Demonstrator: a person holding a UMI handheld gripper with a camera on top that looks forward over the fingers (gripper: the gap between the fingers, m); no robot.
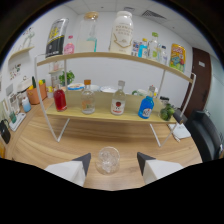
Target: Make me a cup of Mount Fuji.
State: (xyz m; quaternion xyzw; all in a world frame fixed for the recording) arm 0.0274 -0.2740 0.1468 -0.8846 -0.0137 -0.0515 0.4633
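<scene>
jaws stand released, the gripper point(113, 161) wide apart with a glass point(108, 159) set between its fingers, a gap showing at either side. the glass rests on the wooden worktop point(60, 145), near its front edge. beyond it the worktop lies bare up to a white-legged shelf point(100, 114), whose lower board carries a red bottle point(60, 100), two clear bottles point(88, 102) and a blue bottle point(146, 107).

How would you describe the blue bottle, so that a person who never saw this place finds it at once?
Look at the white-framed wooden shelf on the table beyond the open gripper. On its lower board stands a row of bottles; the blue bottle is the rightmost of them. Its neighbours are clear or red; it alone is bright blue.
</scene>
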